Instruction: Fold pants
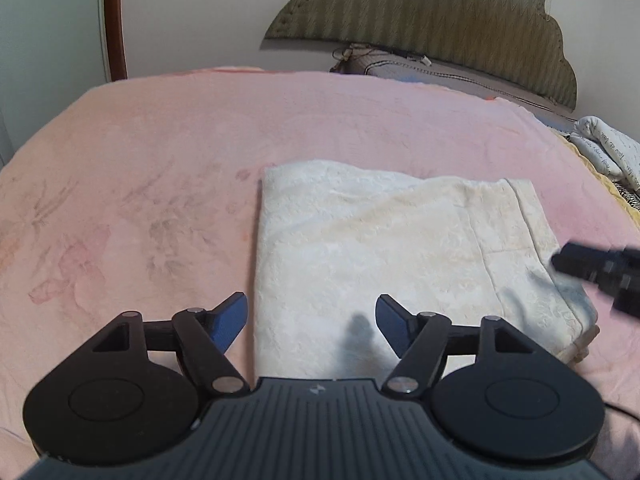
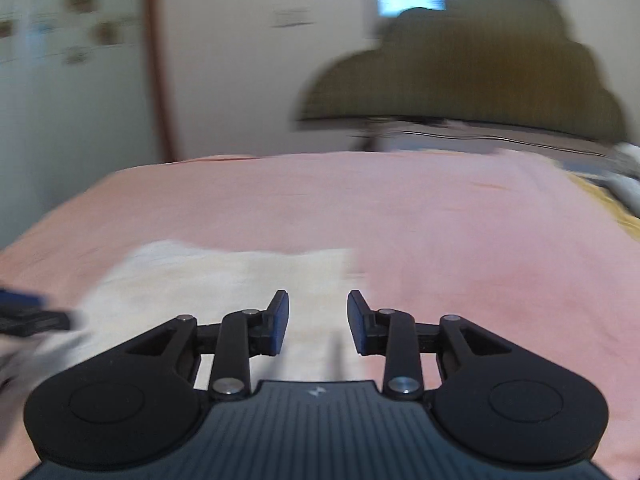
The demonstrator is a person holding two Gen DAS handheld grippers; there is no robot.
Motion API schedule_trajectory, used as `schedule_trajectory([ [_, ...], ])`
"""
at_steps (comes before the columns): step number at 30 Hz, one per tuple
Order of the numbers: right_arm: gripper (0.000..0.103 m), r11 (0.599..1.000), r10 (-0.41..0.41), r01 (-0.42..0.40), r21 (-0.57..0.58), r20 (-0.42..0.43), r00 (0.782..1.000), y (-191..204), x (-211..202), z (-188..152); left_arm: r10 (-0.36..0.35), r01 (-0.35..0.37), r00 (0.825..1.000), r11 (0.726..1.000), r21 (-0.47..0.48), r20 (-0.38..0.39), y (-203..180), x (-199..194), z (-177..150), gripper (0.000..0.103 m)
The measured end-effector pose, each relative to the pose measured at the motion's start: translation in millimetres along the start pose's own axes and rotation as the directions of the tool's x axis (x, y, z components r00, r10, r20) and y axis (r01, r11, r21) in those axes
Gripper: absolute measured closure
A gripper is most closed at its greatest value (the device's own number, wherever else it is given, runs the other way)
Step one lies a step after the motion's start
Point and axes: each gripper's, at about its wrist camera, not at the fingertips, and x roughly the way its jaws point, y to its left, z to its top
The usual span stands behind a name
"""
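pants: cream pants [image 1: 400,256] lie folded into a squarish bundle on the pink bedspread [image 1: 160,152], one clean fold edge on their left side, layered hems and waistband on their right

left gripper: your left gripper [image 1: 311,326] hangs just above the near left corner of the bundle, jaws spread wide, nothing between the blue pads [image 1: 230,322]

right gripper: your right gripper [image 2: 318,322] shows a narrower gap with only air in it; it grips nothing. from the left wrist view it enters as a dark blur [image 1: 596,272] off the bundle's right edge

where the cloth lies: the bundle sits straight ahead of your left gripper, and ahead and to the left of your right one; its longer run seems to go away from you toward the headboard [image 1: 432,20]

nearer hand: the left, by these views; the right looks clear of the cloth

stage: judged from the neat stack, the folding looks nearly or fully done

next move: any last tidy would turn on that left fold edge, which lies just inside your left jaw
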Motion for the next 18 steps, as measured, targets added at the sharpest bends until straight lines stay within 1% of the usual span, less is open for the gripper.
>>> schedule_trajectory([
  [1,0.071,1.000,0.027,-0.028,-0.012,-0.050,0.998,8.5,6.7,-3.6,0.001,-0.001,1.000,1.000,-0.001,-0.002,-1.2,0.1,-0.9,0.030],
  [2,0.071,0.999,0.010,-0.012,-0.030,-0.085,0.996,11.8,13.1,-8.2,0.010,-0.010,1.000,1.000,0.005,-0.001,-3.1,-0.2,-2.3,0.030],
  [3,0.071,0.999,-0.037,0.032,-0.042,-0.116,0.993,11.0,21.5,-13.1,0.024,-0.024,1.000,1.000,0.013,-0.002,-5.2,-0.2,-3.0,0.030],
  [5,0.072,0.988,-0.152,0.155,0.009,-0.140,0.978,-1.3,28.7,-19.6,0.046,-0.046,0.999,0.998,0.031,-0.005,-8.4,-1.0,-4.6,0.030],
  [6,0.071,0.985,-0.156,0.163,0.050,-0.125,0.980,-6.1,23.3,-20.7,0.047,-0.047,0.999,0.998,0.034,-0.005,-9.1,-1.7,-5.6,0.030],
  [7,0.069,0.987,-0.122,0.131,0.095,-0.092,0.988,-7.3,13.7,-19.2,0.044,-0.044,0.999,0.999,0.032,-0.006,-10.1,-2.5,-6.4,0.030],
  [9,0.069,0.989,-0.044,0.049,0.137,-0.041,0.998,-0.2,-2.0,-19.7,0.046,-0.045,0.999,0.999,0.027,-0.009,-12.4,-2.7,-6.8,0.030],
  [11,0.069,0.994,0.017,-0.013,0.104,-0.038,0.999,15.0,-8.6,-24.2,0.052,-0.051,0.999,0.998,0.027,-0.005,-14.9,-3.6,-8.1,0.030],
  [12,0.070,0.997,0.029,-0.025,0.068,-0.058,0.998,23.8,-6.8,-27.0,0.056,-0.056,0.998,0.998,0.028,-0.005,-16.7,-4.0,-8.9,0.029],
  [13,0.069,0.999,0.020,-0.017,0.036,-0.084,0.996,31.1,-2.2,-31.2,0.059,-0.059,0.998,0.998,0.029,-0.008,-17.9,-4.2,-9.7,0.029],
  [14,0.070,1.000,-0.007,0.009,0.017,-0.112,0.994,33.1,3.6,-36.3,0.060,-0.060,0.998,0.998,0.030,-0.012,-18.6,-4.5,-10.7,0.029],
  [15,0.070,0.999,-0.031,0.034,0.017,-0.132,0.991,30.9,7.1,-40.7,0.059,-0.058,0.998,0.998,0.030,-0.013,-18.2,-5.2,-11.4,0.029],
  [16,0.070,0.998,-0.036,0.042,0.042,-0.133,0.990,27.1,7.4,-43.1,0.060,-0.060,0.998,0.998,0.030,-0.011,-18.0,-6.2,-12.4,0.028],
  [18,0.070,0.994,-0.036,0.046,0.096,-0.108,0.993,24.2,-2.1,-41.3,0.068,-0.068,0.998,0.997,0.027,-0.007,-17.2,-7.2,-13.7,0.027],
])
